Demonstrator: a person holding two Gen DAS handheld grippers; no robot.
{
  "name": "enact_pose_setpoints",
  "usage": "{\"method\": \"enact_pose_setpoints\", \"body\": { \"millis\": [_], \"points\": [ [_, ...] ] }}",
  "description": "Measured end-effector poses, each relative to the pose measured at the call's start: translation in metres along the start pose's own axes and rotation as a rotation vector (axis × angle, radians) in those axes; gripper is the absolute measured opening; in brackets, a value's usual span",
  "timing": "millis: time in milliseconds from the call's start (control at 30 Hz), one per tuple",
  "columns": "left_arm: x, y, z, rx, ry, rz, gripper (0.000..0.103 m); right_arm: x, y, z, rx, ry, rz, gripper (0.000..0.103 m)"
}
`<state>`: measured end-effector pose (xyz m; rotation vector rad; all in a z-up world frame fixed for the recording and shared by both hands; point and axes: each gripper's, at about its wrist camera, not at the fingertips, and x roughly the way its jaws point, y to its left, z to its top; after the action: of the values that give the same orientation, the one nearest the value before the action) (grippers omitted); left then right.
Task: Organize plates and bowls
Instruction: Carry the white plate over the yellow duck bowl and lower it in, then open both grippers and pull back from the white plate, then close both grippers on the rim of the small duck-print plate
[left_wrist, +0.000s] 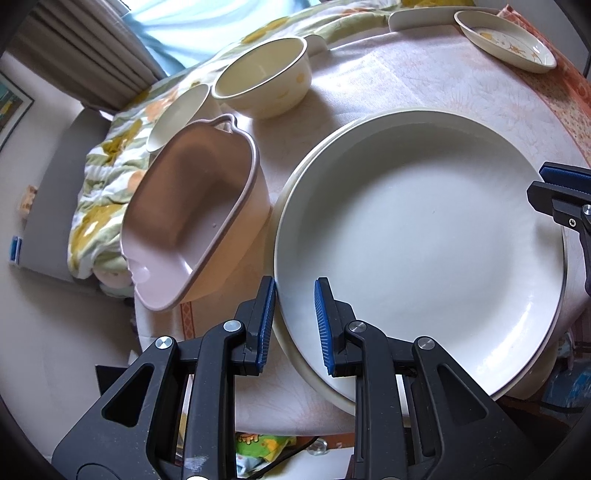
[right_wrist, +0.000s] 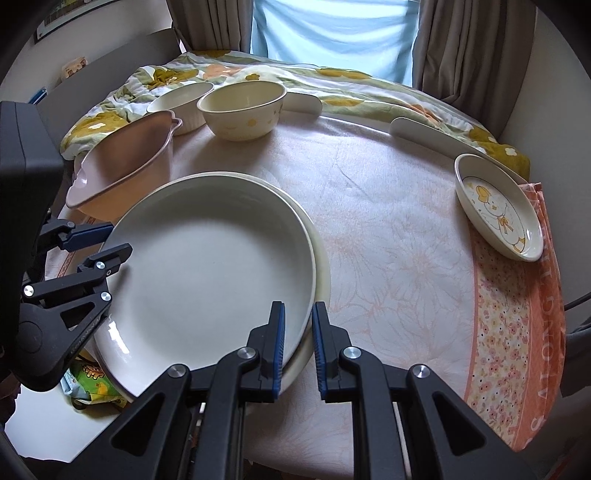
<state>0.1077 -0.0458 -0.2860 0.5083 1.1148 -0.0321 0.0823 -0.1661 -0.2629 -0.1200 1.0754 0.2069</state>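
A large white plate (left_wrist: 424, 236) lies on a second cream plate (left_wrist: 314, 373) on the table; both show in the right wrist view, white plate (right_wrist: 214, 258), cream plate (right_wrist: 321, 251). My left gripper (left_wrist: 295, 325) straddles the white plate's left rim, jaws apart with a gap to the rim. My right gripper (right_wrist: 298, 347) straddles its right rim, jaws also apart. A cream bowl (left_wrist: 264, 75) (right_wrist: 242, 109), a white ribbed bowl (left_wrist: 177, 110) (right_wrist: 181, 99), a pink handled tub (left_wrist: 192, 210) (right_wrist: 122, 162) and a small duck-print dish (left_wrist: 506, 38) (right_wrist: 498, 206) stand around.
A pink floral cloth (right_wrist: 388, 229) covers the table; an orange-patterned cloth (right_wrist: 517, 332) hangs at its right edge. A flowered quilt (right_wrist: 332, 92) lies behind the table. White curved pieces (right_wrist: 428, 134) sit at the far edge. Curtains and a window are beyond.
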Motion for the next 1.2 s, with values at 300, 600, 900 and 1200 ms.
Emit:
{"method": "enact_pose_setpoints", "body": {
  "millis": [300, 600, 900, 1200],
  "points": [
    [-0.065, 0.026, 0.030, -0.064, -0.156, -0.080, 0.101, -0.043, -0.033, 0.011, 0.173, -0.097, 0.073, 0.024],
    [-0.117, 0.016, 0.117, -0.003, -0.320, -0.372, 0.103, -0.121, -0.108, 0.007, 0.378, -0.285, -0.032, 0.103],
    [-0.109, -0.052, 0.226, 0.122, -0.297, -0.667, 0.103, -0.173, -0.196, 0.015, 0.554, -0.371, -0.124, 0.103],
    [-0.013, -0.144, 0.290, 0.213, -0.105, -0.706, 0.078, -0.041, -0.284, -0.010, 0.899, -0.200, 0.082, 0.084]
  ]
}}
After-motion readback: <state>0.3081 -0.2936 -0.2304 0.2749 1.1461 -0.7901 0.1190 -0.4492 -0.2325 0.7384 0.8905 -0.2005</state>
